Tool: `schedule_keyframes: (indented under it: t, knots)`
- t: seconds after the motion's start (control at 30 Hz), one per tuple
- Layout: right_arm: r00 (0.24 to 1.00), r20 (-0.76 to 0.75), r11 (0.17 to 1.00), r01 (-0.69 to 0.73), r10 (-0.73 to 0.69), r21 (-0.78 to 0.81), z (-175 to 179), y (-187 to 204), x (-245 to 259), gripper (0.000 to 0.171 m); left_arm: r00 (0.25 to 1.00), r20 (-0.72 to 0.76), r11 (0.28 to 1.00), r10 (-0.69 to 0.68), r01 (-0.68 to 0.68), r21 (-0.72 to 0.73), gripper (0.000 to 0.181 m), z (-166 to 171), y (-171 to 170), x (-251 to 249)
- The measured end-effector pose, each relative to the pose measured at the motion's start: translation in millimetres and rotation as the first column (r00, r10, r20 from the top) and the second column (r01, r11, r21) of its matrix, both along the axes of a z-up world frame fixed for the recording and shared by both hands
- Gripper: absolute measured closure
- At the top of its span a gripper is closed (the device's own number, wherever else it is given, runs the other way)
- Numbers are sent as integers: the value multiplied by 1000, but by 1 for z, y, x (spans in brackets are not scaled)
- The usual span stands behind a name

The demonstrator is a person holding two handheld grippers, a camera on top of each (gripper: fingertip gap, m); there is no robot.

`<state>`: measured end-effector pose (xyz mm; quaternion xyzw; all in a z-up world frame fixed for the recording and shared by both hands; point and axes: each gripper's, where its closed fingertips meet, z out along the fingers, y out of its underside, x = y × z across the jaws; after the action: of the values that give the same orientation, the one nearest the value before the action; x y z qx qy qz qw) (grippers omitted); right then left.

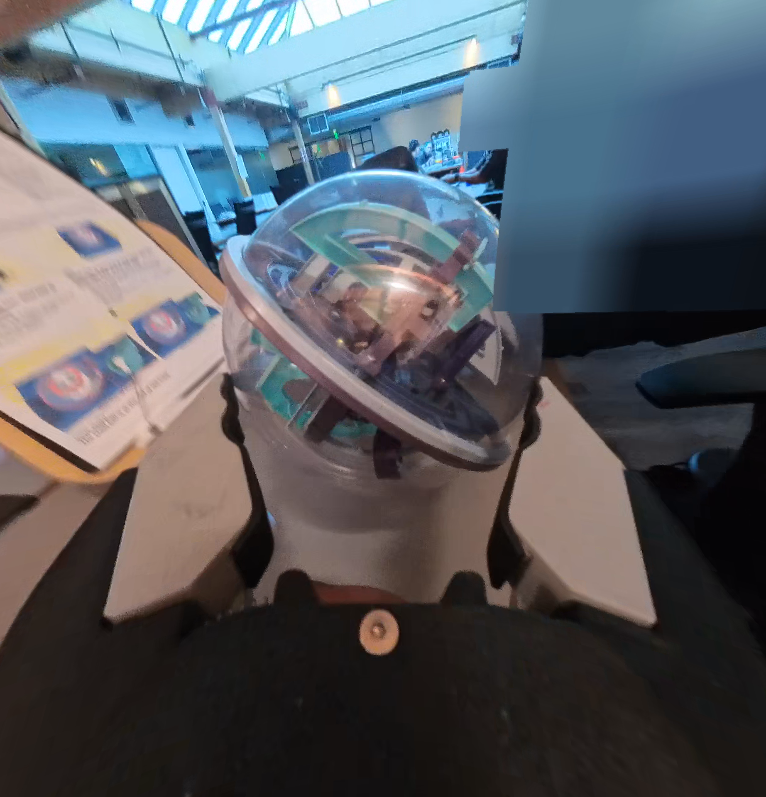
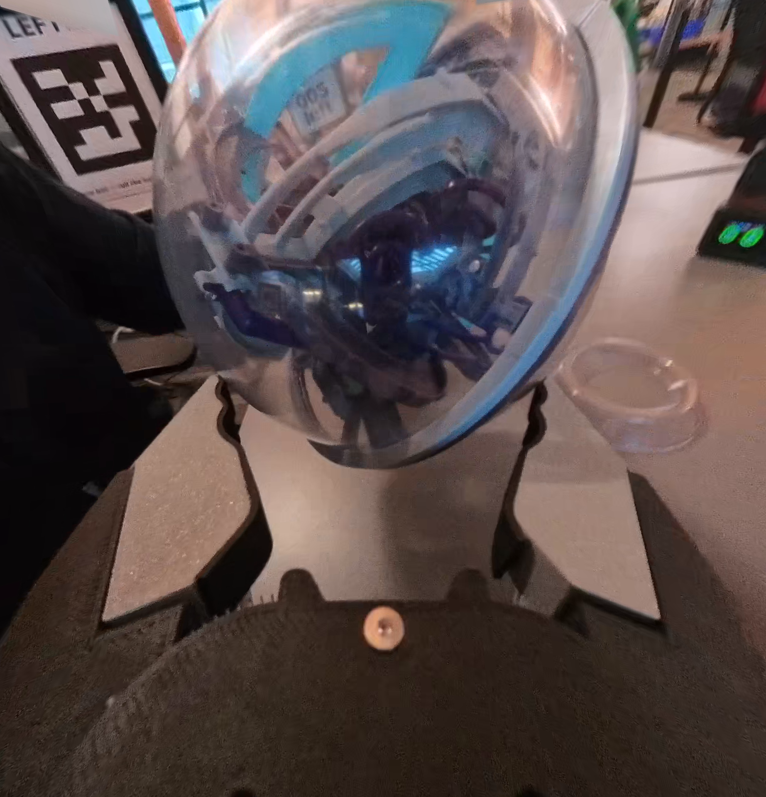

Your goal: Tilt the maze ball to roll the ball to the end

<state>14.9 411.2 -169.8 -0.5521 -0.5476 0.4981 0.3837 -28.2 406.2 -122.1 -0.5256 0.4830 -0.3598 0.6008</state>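
Both grippers are spread wide and pressed against the maze ball (image 1: 364, 327), which you hold lifted off the table (image 2: 674, 302) between them. Your left gripper (image 1: 380, 388) cups it from below, its fingertips (image 1: 231, 401) against the clear shell, the grey seam tilted down to the right. Your right gripper (image 2: 379, 401) braces the opposite side, with the empty clear stand (image 2: 631, 396) just beside it on the table. The small ball inside cannot be made out in the blur, so progress is unclear; judge the rolling as unfinished.
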Motion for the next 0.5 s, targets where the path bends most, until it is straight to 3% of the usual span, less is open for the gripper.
schedule_keyframes:
  t: [0.13, 0.23, 0.4, 0.5]
  knots:
    - [984, -147, 979, 121, -97, 166, 74, -2, -2, 31, 992, -100, 989, 76, -62, 137, 52, 44, -5, 1]
    - [976, -145, 936, 197, -160, 292, 98, -7, 1, 28, 961, -237, 978, 145, -103, 181, 52, 47, -5, 3]
    - [971, -151, 859, 233, -184, 456, 79, -17, 6, 28, 907, -341, 941, 247, -141, 307, 53, 19, -9, 6]
    - [964, -130, 734, 260, -231, 627, 54, -19, 7, 25, 859, -346, 830, 378, -148, 538, 52, 4, -13, 7]
